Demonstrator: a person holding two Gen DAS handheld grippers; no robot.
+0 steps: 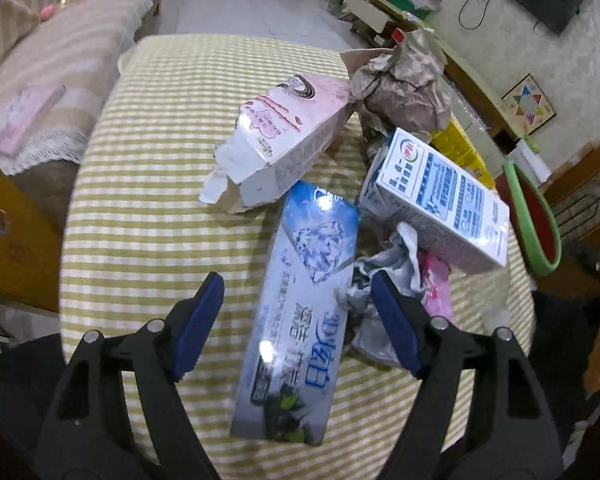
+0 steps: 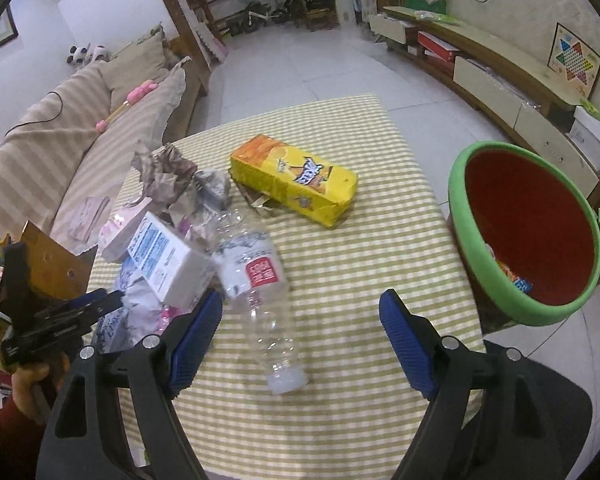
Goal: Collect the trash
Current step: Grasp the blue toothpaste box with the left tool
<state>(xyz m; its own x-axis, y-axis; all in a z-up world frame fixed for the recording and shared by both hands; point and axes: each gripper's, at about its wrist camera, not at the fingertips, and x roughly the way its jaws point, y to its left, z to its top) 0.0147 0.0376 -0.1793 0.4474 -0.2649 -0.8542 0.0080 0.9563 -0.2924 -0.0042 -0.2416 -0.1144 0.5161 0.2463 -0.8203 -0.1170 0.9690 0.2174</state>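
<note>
Jaws, left wrist view: left gripper point(image 1: 298, 322) stands spread; the blue-and-white carton point(image 1: 300, 316) lies between the pads, untouched by either.
Carton location: flat on the checked bench point(image 1: 148, 208), its far end near the torn pink carton point(image 1: 284, 136), crumpled paper point(image 1: 384, 284) just beside its right edge.
Carton handling: judged light, stiff-walled, glossy and possibly slippery; grip across the narrow width at mid-length.
Left pose: pitched steeply down over the carton's near half.
Jaws, right wrist view: right gripper point(image 2: 300, 338) stands spread, pinching nothing.
Bottle location: clear plastic bottle point(image 2: 260, 292) lies on its side between the pads, cap end nearest.
Bottle handling: judged empty, light, thin-walled, apt to roll or buckle; grip at the labelled waist.
Bin location: green-rimmed bin point(image 2: 480, 248) stands off the bench's right edge.
Right pose: angled down; left gripper visible at far left.
</note>
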